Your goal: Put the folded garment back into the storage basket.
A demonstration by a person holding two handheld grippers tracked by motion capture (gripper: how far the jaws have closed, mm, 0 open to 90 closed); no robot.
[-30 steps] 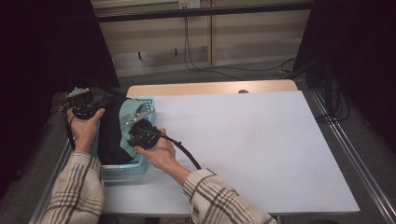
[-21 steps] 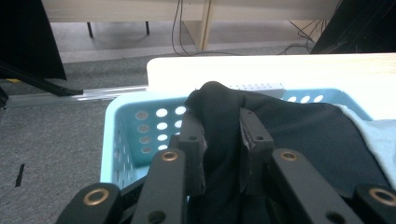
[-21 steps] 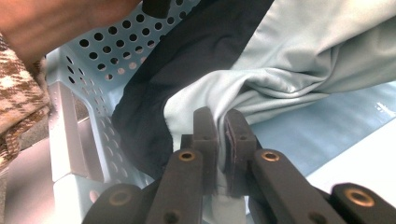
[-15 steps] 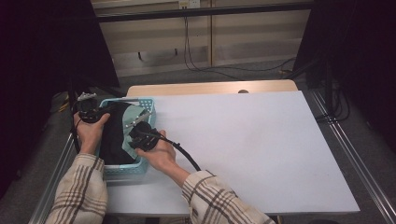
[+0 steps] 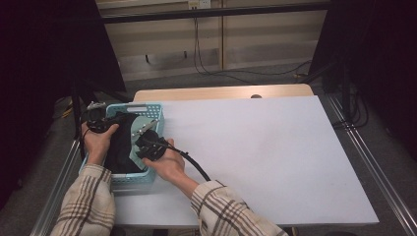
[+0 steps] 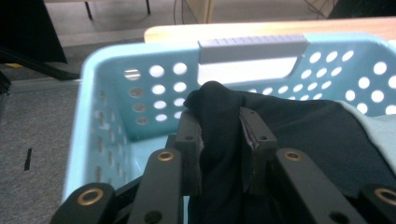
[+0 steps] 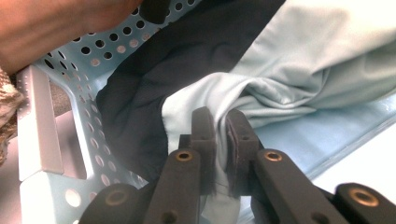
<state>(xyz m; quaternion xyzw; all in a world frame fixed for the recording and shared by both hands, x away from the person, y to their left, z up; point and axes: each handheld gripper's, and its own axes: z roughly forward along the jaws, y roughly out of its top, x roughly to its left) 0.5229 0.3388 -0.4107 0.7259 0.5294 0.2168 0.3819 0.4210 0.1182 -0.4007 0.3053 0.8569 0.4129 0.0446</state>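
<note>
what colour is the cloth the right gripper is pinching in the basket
Pale mint green cloth, pinched by the right gripper; the right gripper view shows it best.

The basket (image 5: 147, 109) sits at the left edge of the surface (image 5: 275, 157), nearer the person than the far edge. Inside it lie two cloths: the dark cloth (image 5: 120, 142) fills the left and middle, the pale cloth (image 5: 142, 125) lies along its right side, partly over the dark one. The left hand-held gripper (image 6: 219, 140) is over the basket's left wall, the right hand-held gripper (image 7: 219, 135) over its right wall.
</note>
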